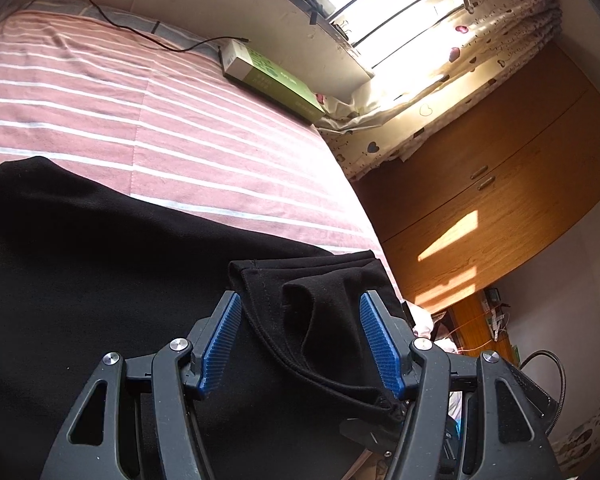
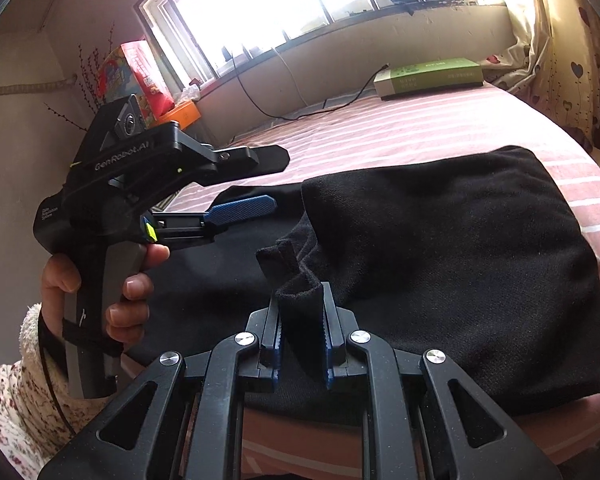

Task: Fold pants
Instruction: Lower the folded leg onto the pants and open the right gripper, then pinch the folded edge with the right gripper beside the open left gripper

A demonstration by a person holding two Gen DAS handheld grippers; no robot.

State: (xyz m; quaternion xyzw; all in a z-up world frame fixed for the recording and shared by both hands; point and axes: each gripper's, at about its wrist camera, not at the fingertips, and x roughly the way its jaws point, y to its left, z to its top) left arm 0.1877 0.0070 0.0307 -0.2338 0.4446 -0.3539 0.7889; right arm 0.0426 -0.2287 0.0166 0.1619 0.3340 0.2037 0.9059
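Observation:
Black pants (image 2: 440,260) lie folded over on a pink striped bed (image 2: 420,128). My right gripper (image 2: 300,300) is shut on a bunched edge of the pants near their front corner, and the cloth sticks up between its blue pads. In the same view my left gripper (image 2: 280,182) stands open over the pants' left part, held by a hand (image 2: 132,292). In the left wrist view the left gripper (image 1: 300,298) is wide open, its blue pads (image 1: 220,344) well apart. A loose hem of the pants (image 1: 320,320) lies between them and rests against the right pad.
A green and white box (image 2: 428,76) lies at the far side of the bed under the window, with a black cable (image 1: 140,32) running to it. A wooden wardrobe (image 1: 500,184) and a heart-print curtain (image 1: 480,60) stand past the bed's edge. Red boxes (image 2: 140,72) stand by the window's left end.

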